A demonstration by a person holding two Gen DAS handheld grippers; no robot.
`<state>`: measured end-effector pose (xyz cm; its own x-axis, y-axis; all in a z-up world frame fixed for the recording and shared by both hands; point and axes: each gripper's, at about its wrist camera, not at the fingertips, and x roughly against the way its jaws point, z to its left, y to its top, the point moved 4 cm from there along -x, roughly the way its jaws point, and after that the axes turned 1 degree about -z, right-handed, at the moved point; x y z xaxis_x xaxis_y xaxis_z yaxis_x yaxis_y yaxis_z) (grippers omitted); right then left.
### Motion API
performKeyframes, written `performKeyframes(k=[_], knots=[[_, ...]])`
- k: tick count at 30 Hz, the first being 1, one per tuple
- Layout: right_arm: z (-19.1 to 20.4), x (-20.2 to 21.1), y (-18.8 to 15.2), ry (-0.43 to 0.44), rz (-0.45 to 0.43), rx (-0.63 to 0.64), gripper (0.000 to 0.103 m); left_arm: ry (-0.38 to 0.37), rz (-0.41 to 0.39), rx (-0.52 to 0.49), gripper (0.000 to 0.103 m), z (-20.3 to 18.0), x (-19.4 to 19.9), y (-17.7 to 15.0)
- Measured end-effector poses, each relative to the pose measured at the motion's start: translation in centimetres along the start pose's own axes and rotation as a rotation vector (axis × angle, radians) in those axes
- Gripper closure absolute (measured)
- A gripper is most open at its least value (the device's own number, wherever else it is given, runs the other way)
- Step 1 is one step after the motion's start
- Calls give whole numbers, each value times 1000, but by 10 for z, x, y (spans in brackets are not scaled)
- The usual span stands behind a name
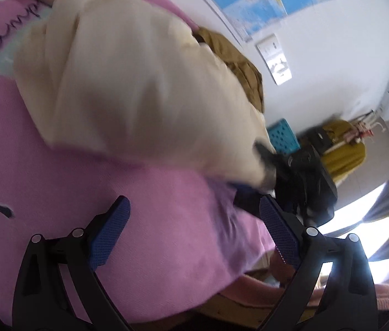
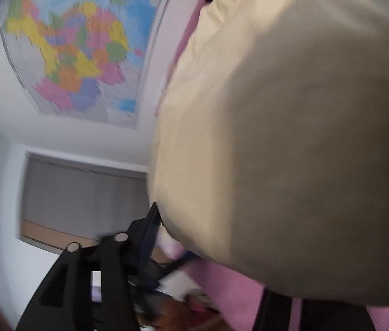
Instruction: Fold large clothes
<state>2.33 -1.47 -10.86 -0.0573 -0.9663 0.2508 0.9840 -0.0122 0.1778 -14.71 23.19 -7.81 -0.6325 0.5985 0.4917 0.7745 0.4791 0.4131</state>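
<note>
A large, puffy cream garment (image 1: 139, 82) lies bunched on a pink bedsheet (image 1: 56, 171). In the left wrist view my left gripper (image 1: 194, 229) hovers over the bare sheet just short of the garment, open, with nothing between its blue pads (image 1: 109, 234). My right gripper (image 1: 257, 169) meets the garment's near right corner, and its dark fingers pinch that edge. Seen from the right wrist, the cream garment (image 2: 290, 138) bulges over my right gripper (image 2: 194, 237). Only one finger (image 2: 147, 234) shows against the cloth; the other is hidden beneath it.
An olive-brown garment (image 1: 235, 58) lies behind the cream one. A map (image 2: 70, 55) hangs on the white wall. Beyond the bed's edge are a blue perforated basket (image 1: 284, 135), a mustard coat on a rack (image 1: 343, 149) and a bright curtained window (image 1: 381, 215).
</note>
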Motion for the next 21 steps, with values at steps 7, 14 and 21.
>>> performKeyframes(k=[7,14,21], knots=[[-1,7,0,46,0,-5,54,-59,-95,117,7,20,-5,33],[-13,36,-9,-39,2,26,29,-78,-214,248,8,44,-2,68],[-46,154,-7,-200,-330,-63,11,-23,-199,226,24,50,-7,70]])
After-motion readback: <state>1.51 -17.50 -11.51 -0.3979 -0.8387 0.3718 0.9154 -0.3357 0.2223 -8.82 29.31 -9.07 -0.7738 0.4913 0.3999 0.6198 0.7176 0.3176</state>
